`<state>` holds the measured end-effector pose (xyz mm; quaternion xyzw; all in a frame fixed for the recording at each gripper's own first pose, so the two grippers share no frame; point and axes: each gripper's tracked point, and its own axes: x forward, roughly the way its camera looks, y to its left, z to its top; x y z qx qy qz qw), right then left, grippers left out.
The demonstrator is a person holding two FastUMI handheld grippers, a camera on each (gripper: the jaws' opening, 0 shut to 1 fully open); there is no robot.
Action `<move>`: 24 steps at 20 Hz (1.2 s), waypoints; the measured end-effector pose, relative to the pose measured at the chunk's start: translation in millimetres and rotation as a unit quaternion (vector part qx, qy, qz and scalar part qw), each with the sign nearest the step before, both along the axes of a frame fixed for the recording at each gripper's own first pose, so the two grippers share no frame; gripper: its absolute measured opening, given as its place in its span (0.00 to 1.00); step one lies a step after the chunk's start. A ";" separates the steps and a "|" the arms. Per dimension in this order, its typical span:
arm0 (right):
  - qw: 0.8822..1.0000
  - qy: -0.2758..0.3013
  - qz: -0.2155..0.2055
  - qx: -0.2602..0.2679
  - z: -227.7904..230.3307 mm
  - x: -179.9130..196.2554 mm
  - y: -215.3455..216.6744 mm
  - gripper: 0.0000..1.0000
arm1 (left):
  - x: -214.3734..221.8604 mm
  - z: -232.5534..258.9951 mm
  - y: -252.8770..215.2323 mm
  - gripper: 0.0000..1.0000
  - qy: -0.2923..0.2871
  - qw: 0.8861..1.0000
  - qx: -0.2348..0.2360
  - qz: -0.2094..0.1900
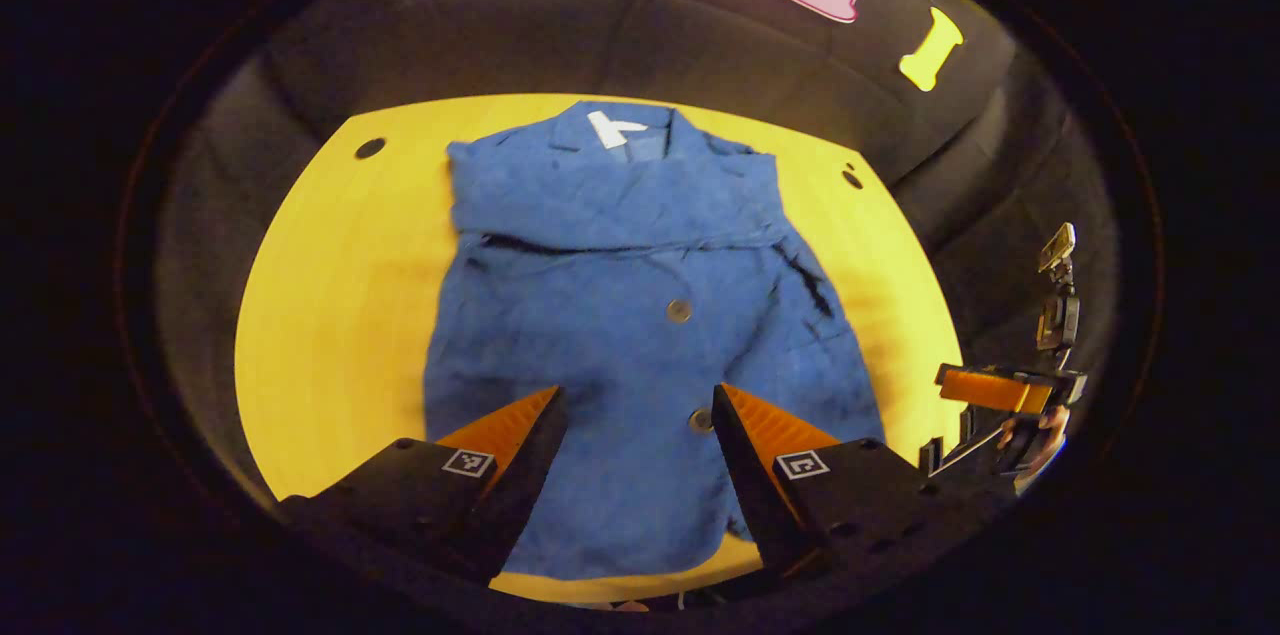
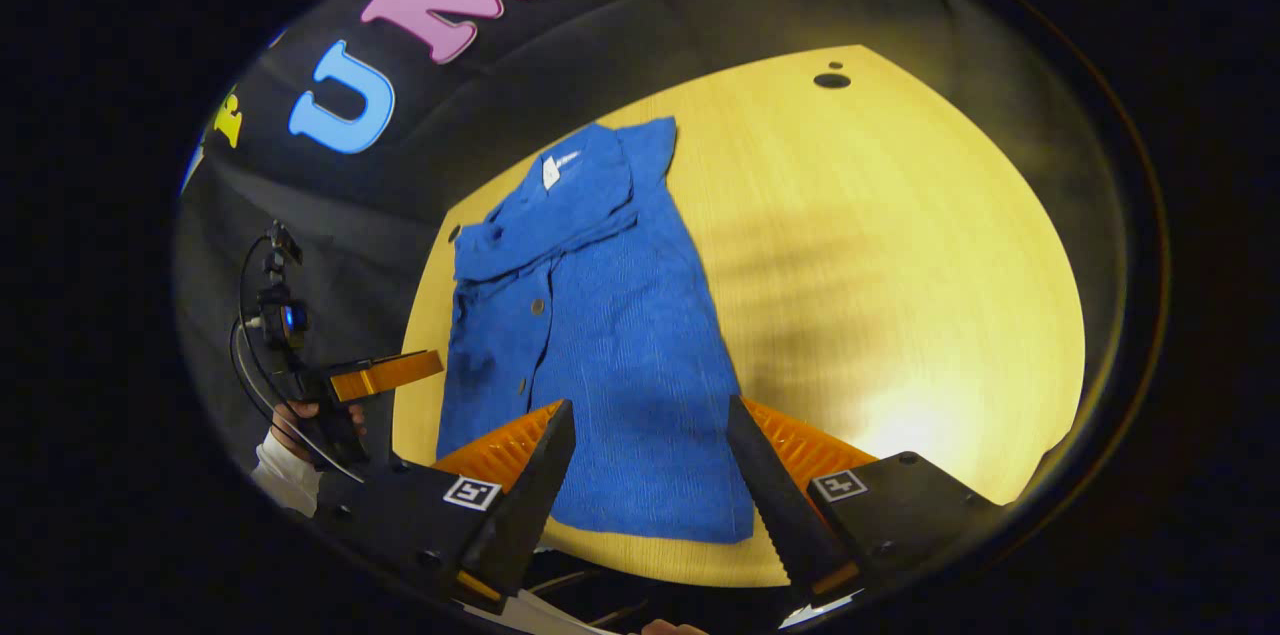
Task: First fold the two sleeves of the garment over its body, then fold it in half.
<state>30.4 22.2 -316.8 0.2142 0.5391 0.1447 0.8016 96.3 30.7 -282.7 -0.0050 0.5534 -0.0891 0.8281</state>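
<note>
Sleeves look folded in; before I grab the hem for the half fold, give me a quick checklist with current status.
1. Both sleeves over the body of the blue garment: ok, folds lie across the chest.
2. Left gripper open, holding nothing: ok.
3. Right gripper open, holding nothing: ok.
4. Hem lying flat near the table edge: ok.
5. Table bare beside the garment: ok.
6. Collar flat at the far end: ok.
7. Grippers actually over the hem corners: cannot tell.

Garment (image 1: 640, 315) plain blue, white neck label (image 1: 612, 128); table (image 1: 330, 315) yellow wood-grain.
</note>
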 end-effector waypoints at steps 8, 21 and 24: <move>0.993 0.041 0.046 -0.102 -44.5 -45.9 0.7 0.97 | -95.8 -42.7 100.2 0.85 0.091 0.989 0.102 0.054; 0.974 0.083 0.063 -0.200 -80.7 -80.2 -14.7 0.98 | -123.7 -72.0 87.0 0.85 0.145 0.984 0.087 0.047; 0.970 0.095 0.059 -0.214 -89.7 -81.7 -18.3 0.99 | -125.9 -71.0 86.7 0.85 0.151 0.984 0.088 0.045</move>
